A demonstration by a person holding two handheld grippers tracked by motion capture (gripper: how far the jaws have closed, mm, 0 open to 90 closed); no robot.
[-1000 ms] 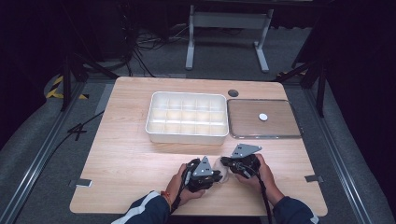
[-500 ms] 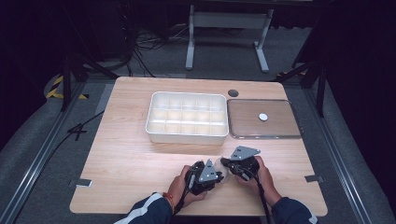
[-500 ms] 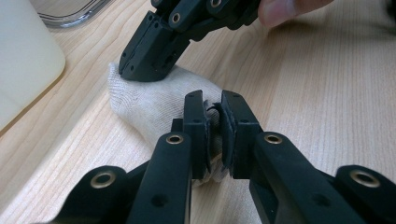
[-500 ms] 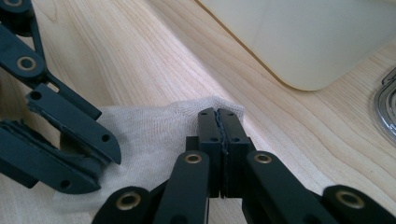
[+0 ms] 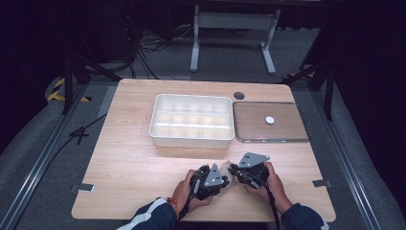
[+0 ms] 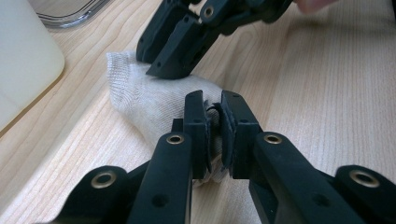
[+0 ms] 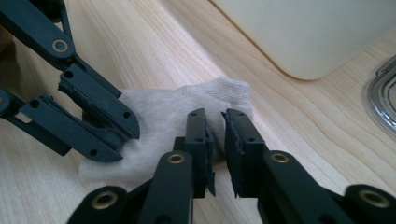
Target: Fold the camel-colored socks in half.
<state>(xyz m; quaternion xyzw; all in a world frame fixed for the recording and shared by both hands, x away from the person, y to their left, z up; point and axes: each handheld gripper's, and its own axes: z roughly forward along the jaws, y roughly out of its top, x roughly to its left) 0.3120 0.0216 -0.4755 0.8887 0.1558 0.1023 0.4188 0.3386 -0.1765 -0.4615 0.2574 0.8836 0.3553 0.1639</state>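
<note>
Pinching the sock from both ends, left gripper clamped, right gripper easing open, bare table leftward.

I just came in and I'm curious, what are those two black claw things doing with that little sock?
A person holds a gripper in each hand, working on a pale sock on the table. The left gripper pinches one end of it. The right gripper has just loosened its jaws around the other end. A white divided box sits behind.
</note>
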